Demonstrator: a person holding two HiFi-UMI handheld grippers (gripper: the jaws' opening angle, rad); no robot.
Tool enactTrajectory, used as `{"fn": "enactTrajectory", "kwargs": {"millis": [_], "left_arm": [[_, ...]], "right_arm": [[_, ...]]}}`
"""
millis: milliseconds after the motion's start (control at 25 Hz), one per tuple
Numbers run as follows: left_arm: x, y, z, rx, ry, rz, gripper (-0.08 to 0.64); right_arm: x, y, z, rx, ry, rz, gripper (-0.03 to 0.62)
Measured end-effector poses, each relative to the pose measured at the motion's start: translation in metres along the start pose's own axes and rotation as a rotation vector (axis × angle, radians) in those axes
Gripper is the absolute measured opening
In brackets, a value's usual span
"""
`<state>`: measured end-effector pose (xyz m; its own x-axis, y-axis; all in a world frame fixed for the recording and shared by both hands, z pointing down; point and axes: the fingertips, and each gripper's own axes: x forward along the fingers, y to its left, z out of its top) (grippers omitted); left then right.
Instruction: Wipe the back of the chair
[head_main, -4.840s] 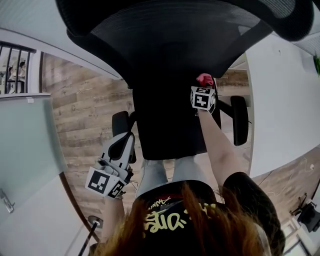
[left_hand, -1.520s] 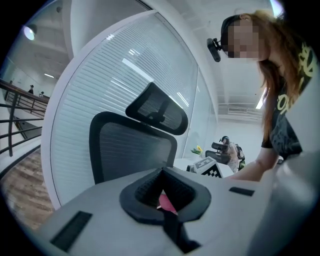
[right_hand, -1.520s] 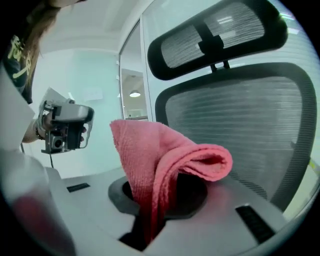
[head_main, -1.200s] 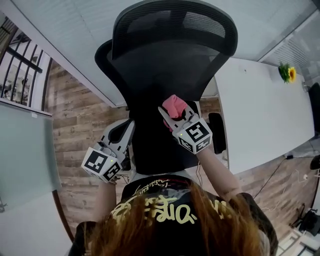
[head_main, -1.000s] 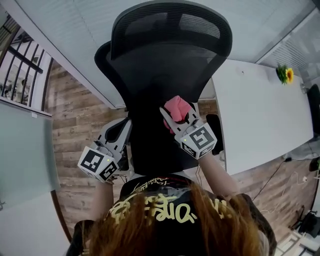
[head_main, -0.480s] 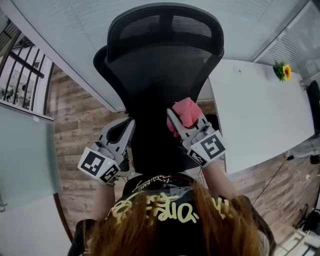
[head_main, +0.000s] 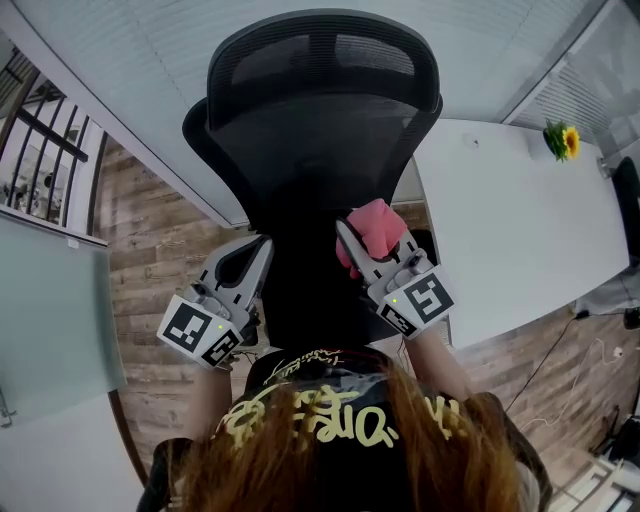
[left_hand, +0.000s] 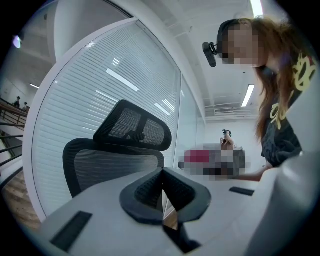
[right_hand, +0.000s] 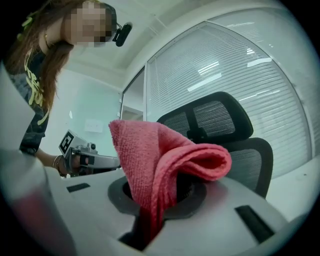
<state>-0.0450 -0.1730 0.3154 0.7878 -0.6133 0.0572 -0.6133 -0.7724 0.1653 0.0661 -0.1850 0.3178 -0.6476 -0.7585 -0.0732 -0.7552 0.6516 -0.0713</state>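
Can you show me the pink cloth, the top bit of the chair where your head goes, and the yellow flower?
pink cloth (right_hand: 165, 155): right gripper view, on the middle of its folded part.
headrest (head_main: 322, 62): head view, on the middle of its mesh.
yellow flower (head_main: 570, 143): head view, on the bloom.

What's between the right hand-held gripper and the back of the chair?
The pink cloth, clamped in the right hand-held gripper and facing the chair back, as the right gripper view shows.

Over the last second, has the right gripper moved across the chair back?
Yes: the right gripper, shut on the pink cloth, has slid rightward across the chair back, toward the white table.
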Motion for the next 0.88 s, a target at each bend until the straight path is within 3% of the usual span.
{"fn": "enactTrajectory", "kwargs": {"millis": [880], "left_arm": [[0.0033, 0.0028, 0.0024, 0.005, -0.009, 0.003, -0.011]], "right_arm": [[-0.0002, -0.0002, -0.0035, 0.003, 0.005, 0.021, 0.051]]}}
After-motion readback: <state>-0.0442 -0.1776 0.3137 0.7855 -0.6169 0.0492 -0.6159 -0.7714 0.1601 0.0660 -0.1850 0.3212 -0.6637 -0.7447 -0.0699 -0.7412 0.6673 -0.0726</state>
